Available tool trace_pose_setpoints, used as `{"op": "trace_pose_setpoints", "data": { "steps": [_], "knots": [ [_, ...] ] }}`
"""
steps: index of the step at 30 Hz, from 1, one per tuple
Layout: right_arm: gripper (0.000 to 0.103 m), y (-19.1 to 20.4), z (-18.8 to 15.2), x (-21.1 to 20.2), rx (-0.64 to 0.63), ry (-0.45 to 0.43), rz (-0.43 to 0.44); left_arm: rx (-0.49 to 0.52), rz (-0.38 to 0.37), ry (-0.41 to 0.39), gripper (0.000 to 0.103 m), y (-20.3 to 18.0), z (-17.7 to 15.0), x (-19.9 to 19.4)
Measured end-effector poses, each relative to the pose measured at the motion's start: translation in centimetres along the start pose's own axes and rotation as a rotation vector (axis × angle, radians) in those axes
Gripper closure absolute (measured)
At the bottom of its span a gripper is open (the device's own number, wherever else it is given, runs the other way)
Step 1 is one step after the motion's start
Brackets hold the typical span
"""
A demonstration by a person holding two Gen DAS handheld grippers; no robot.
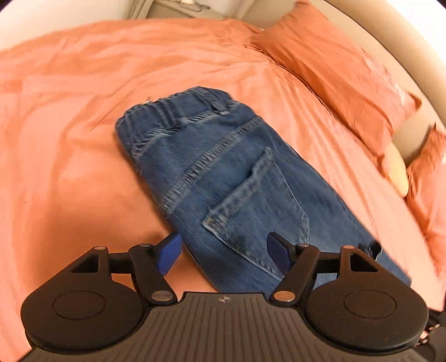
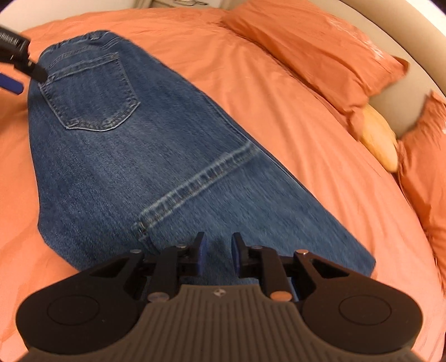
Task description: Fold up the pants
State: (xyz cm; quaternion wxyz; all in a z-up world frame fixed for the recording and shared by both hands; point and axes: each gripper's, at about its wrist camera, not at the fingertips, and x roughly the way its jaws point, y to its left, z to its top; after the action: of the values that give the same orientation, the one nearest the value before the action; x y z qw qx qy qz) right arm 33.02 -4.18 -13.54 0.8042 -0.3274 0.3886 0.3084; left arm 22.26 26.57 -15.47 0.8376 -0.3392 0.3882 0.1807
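Blue denim pants (image 1: 223,172), folded lengthwise, back pocket up, lying flat on an orange-covered bed (image 1: 69,181). At left, left gripper (image 1: 221,250) with fingers (image 1: 167,256) spread wide, empty, one over the sheet, one over the denim near the pocket. Further right, right gripper (image 2: 218,254) over the leg section, fingers (image 2: 200,253) nearly closed, narrow gap, nothing visibly pinched. At far right, orange pillows (image 2: 306,47) against a beige headboard (image 2: 395,25).
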Motion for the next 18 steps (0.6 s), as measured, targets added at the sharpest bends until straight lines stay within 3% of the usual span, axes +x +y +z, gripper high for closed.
{"op": "trace_pose_setpoints", "data": {
  "steps": [7,12,18],
  "knots": [
    [0.089,-0.3,2.6,2.6,-0.155,0.041,0.048,-0.148,-0.093,0.038,0.016,4.2,1.8,2.0],
    [0.088,-0.8,4.5,4.2,-0.245,0.039,0.123,-0.26,-0.133,-0.004,0.015,6.9,2.1,3.0],
    [0.083,-1.1,6.3,7.3,-0.308,0.107,0.229,-0.279,-0.2,-0.062,0.012,8.4,3.1,4.7]
  ]
}}
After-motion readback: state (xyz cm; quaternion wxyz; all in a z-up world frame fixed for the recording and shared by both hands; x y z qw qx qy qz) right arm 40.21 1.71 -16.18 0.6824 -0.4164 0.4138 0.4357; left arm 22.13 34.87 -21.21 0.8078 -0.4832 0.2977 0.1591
